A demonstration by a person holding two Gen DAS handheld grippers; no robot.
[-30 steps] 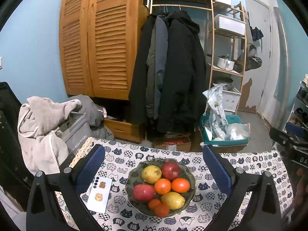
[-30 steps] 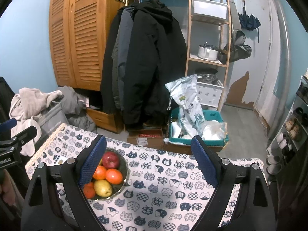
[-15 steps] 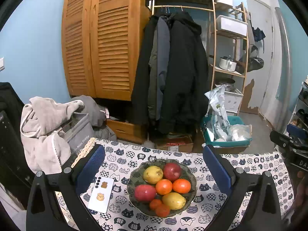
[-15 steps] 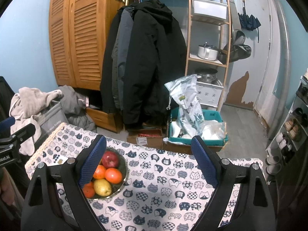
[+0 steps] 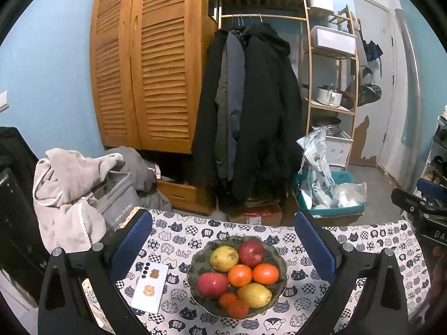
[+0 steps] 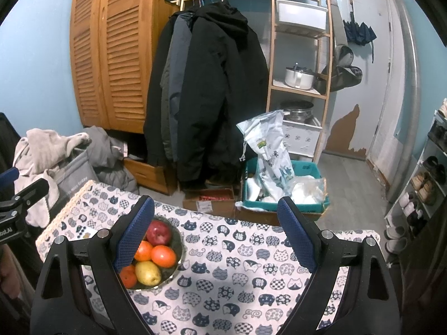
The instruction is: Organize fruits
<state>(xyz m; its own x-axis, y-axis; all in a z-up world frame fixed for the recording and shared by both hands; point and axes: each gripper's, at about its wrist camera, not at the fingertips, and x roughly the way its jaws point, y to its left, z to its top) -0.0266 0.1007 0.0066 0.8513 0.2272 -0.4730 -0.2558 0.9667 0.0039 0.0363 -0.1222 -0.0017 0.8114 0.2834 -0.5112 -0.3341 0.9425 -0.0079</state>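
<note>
Blue walls and a louvred wooden wardrobe (image 5: pixel 148 64) fill the background, with dark coats (image 5: pixel 251 106) hanging on a rail beside it. Below me, the bench (image 6: pixel 251 273) wears a white cloth printed with navy cats.

Readable writing is scarce. I can make out "nice today" on the grey fabric bin (image 5: pixel 118 203) at the bench's left end, and the letters "DA" on the other rig at the right edge of my left wrist view. The labels on the cardboard box (image 5: pixel 254 213) and the printed bag (image 6: pixel 268 150) are too small for me to read.

My fruit bowl (image 5: pixel 281 262) sits on the bench, directly ahead of my left gripper (image 5: pixel 223 240) and between its fingers. I count eight fruits in it: two red apples (image 5: pixel 251 252), two yellow pears (image 5: pixel 224 254), two larger oranges (image 5: pixel 265 273) and two smaller ones (image 5: pixel 237 308) at the near rim. One white phone (image 5: pixel 150 287) lies flat just left of the bowl, apart from it, with two small bear stickers on its back.

My left jaws stand wide apart, holding nothing. My right gripper (image 6: pixel 218 229) hovers over bare cloth to the right of the bowl, its jaws equally wide and empty; its left finger hides part of the bowl in that view.
</note>
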